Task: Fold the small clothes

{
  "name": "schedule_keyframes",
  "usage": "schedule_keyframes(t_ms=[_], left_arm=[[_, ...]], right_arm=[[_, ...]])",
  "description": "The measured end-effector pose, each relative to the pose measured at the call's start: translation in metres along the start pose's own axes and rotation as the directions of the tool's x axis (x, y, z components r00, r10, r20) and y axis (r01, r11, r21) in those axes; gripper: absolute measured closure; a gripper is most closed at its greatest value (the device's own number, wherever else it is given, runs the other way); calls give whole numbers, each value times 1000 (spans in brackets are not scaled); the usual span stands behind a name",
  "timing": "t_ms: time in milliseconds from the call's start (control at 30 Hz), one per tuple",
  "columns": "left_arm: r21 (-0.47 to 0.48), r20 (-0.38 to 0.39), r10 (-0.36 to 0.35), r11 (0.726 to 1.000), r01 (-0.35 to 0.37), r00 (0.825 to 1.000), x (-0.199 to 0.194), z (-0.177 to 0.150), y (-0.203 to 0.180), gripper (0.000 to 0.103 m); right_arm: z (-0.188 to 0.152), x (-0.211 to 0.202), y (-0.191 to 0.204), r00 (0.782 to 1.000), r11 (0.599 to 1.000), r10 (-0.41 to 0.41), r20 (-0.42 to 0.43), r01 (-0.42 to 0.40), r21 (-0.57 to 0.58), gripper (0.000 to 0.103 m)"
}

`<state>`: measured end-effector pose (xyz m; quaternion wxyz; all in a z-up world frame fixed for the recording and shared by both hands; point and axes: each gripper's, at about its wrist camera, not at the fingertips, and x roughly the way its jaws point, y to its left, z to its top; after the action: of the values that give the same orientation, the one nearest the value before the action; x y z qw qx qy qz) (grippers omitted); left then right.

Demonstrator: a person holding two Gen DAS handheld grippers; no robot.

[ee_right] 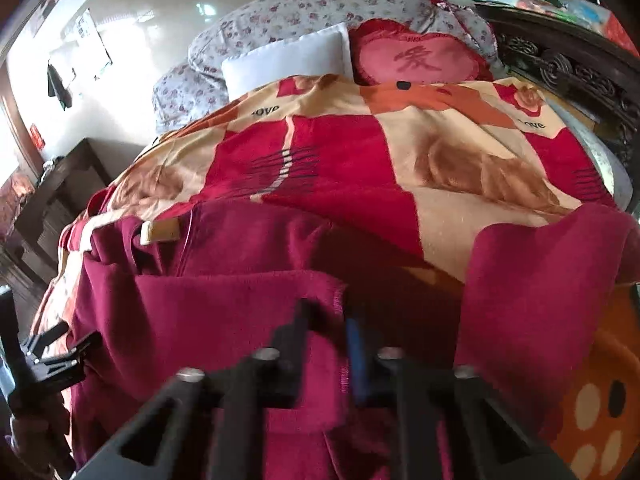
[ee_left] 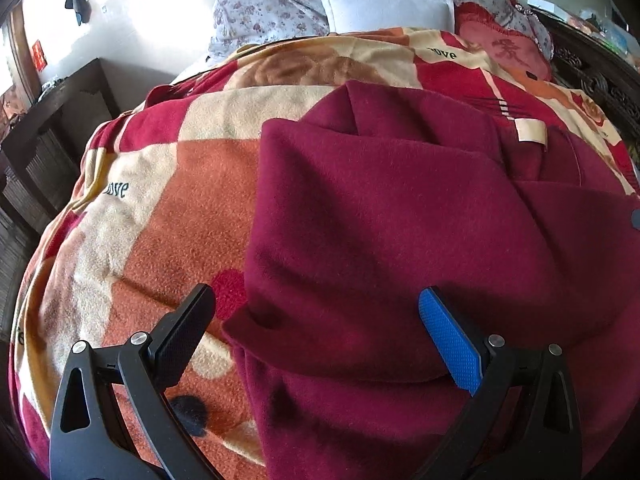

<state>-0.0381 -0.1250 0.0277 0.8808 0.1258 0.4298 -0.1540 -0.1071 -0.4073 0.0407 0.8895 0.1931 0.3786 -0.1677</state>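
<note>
Right, mid-fold here: maroon garment (ee_left: 380, 220) sprawled across the patterned blanket (ee_left: 168, 208) on the bed, near side already doubled over in layers, cream label (ee_left: 530, 130) showing up by the far edge. Right gripper (ee_right: 329, 322) clenched, blurred, but apparently pinching a raw edge of that maroon fleece between the black and blue fingers. Left gripper (ee_left: 320, 332) spread wide, grasping nothing, hovering over the near left corner of the garment, hem just below the blue pad (ee_left: 448, 344). Now, doing this well: carry the pinched edge across low and level, no yanking, keeping the layer taut enough to land without a ridge. Probably best to bring the open left down onto that corner as an anchor, or close it on the hem, to stop the whole fleece sliding over the plush blanket. Worth lining the moving edge up with the straight fold already visible across the middle, not with the blanket's checks. Watch the loose maroon flap (ee_right: 540, 280) out on the right, draped apart over the blanket; likely next in line, easily dragged askew. Thick, clingy fabric by the look of it, so release only once flat, then smooth outward from the crease.
</note>
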Motion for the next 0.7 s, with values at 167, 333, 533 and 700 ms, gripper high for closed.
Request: schedule_keyframes(t_ms=[167,333,533,700], left_arm=[[-3,-18,0,1000,0,1000,7,-1,-2,1],[-9,-9,3,1000,-3,1000,-2,-1,-2,1],[1,42,-20,1000,20,999,-24,4,-9,1],[11,61,-52,999,52,997,-34,8,-20,1]], right_arm=[[-3,0,-12,999,998,-31,9,30,47,96],[-12,5,-13,999,998,-49,-20,49,32,96],[-3,-53,-42,991,989,-108,78,98,114,92],[9,-85,-89,966,952,-210,151,166,259,39]])
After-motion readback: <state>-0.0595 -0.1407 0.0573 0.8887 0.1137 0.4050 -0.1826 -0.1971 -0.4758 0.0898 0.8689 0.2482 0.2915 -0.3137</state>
